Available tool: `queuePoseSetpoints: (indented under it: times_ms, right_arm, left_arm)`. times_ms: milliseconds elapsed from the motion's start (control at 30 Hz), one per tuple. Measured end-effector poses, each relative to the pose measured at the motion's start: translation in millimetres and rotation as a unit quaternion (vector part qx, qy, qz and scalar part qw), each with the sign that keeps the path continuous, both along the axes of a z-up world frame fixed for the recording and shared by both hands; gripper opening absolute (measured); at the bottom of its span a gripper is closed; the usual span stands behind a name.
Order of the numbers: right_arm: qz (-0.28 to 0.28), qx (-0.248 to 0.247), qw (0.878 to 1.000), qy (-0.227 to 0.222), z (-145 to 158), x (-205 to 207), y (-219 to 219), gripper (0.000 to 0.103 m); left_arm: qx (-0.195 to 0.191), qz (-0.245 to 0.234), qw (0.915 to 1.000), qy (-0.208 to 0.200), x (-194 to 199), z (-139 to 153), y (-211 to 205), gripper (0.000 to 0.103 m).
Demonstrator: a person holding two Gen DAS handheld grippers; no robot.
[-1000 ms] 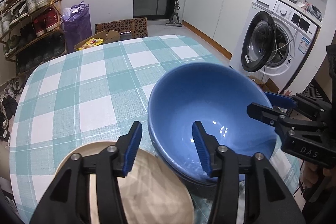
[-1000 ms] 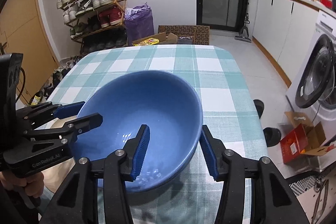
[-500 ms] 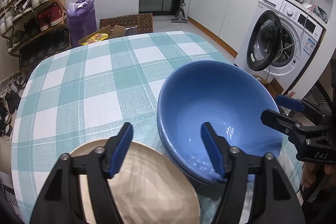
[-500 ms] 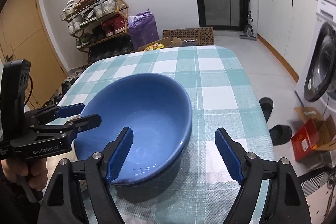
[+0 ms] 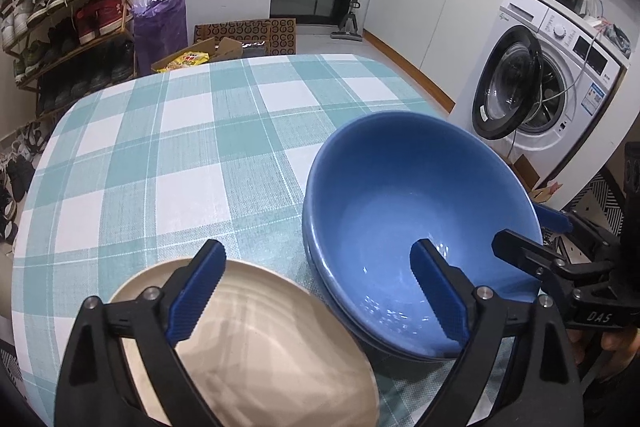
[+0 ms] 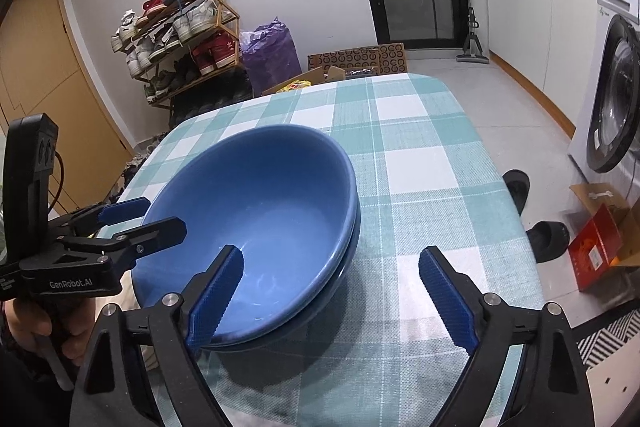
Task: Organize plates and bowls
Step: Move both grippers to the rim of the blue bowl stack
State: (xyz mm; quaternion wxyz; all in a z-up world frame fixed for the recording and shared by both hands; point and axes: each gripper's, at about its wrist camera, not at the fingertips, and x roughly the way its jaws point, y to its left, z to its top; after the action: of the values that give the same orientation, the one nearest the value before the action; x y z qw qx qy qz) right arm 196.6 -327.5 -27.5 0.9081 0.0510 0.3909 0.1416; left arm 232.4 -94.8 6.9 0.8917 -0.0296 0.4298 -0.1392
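Note:
Two blue bowls (image 5: 416, 211) sit nested one inside the other on the checked tablecloth; they also show in the right wrist view (image 6: 256, 215). A beige plate (image 5: 256, 343) lies left of them at the near edge. My left gripper (image 5: 316, 295) is open and empty, one finger over the plate and the other over the bowls' rim. My right gripper (image 6: 332, 295) is open and empty, its left finger over the bowls' near rim. Each gripper shows in the other's view, the right one (image 5: 532, 239) and the left one (image 6: 136, 219).
The table with its teal and white cloth (image 5: 168, 147) has a rounded far edge. A washing machine (image 5: 540, 75) with its door open stands to the right. A shoe rack (image 6: 180, 39), a purple bag and cardboard boxes stand on the floor beyond. Slippers (image 6: 532, 211) lie beside the table.
Both grippers have opened wide and drawn back from the blue bowl, which now rests nested in the lower bowl.

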Motion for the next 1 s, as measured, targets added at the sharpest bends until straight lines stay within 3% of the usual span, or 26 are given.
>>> queuePoseSetpoints:
  times_ms: [533,700,867,933,1000]
  right_arm:
    - [-0.007,0.065,0.998,0.014,-7,7,-10,0.091]
    - [0.002,0.075,0.997,0.016,-8,7,-8,0.082]
    - [0.004,0.075,0.997,0.022,-11,8,-5,0.069]
    - [0.009,0.076,0.997,0.024,-12,7,-3,0.065]
    - [0.011,0.073,0.997,0.023,-12,7,-1,0.058]
  left_arm:
    - [-0.039,-0.005,0.9992,0.013,1,-4,-4,0.093]
    - [-0.050,-0.015,0.9986,0.013,-1,-3,-6,0.091]
    - [-0.063,-0.010,0.9976,0.028,1,-5,-3,0.072]
    - [-0.063,-0.009,0.9974,0.035,2,-7,-3,0.055]
    - [-0.066,-0.012,0.9969,0.040,3,-9,-3,0.053]
